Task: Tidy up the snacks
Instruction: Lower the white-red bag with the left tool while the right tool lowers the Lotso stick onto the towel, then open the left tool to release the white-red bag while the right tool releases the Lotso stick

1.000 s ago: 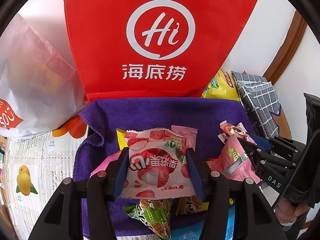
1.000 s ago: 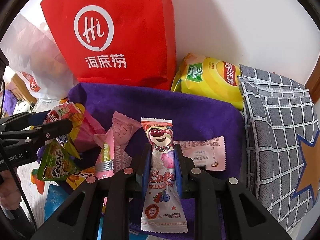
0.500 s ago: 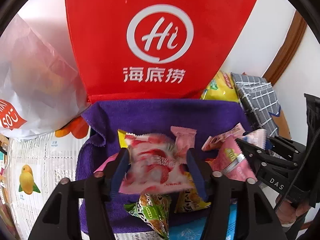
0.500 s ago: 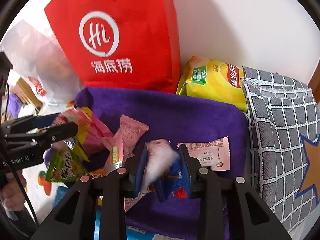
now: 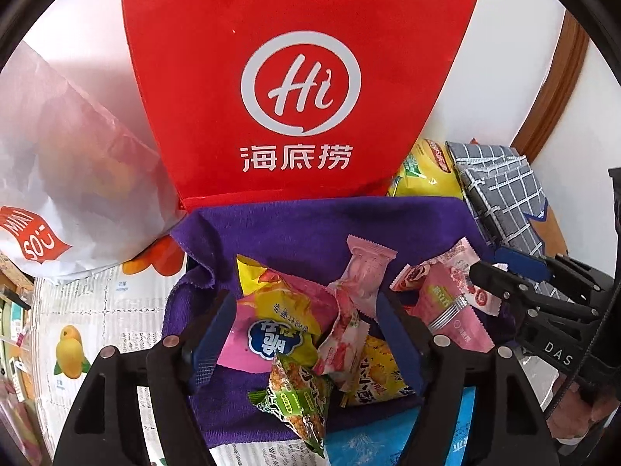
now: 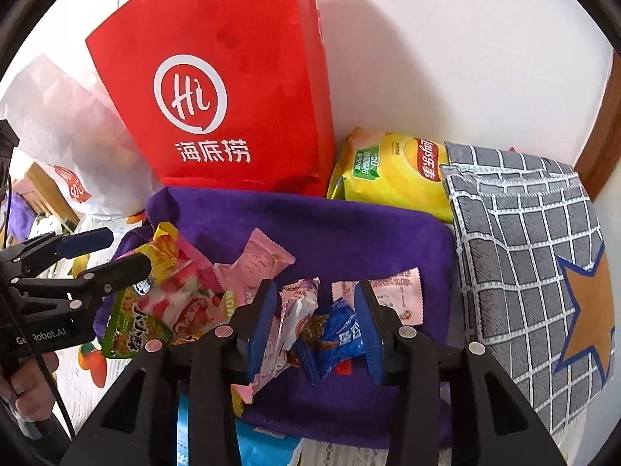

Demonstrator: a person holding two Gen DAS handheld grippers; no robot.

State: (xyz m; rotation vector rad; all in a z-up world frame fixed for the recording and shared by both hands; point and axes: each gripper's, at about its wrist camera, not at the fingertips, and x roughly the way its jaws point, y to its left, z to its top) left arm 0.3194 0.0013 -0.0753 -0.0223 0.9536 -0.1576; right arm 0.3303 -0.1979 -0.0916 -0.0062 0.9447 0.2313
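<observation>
Red paper bag [image 5: 299,89], grey checked pouch [image 6: 528,256].

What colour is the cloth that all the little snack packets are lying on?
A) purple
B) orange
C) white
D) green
A: the snack packets lie piled on a purple cloth, spread in front of the red bag.

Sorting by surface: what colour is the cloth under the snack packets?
Purple cloth, clearest in the right wrist view.
</observation>
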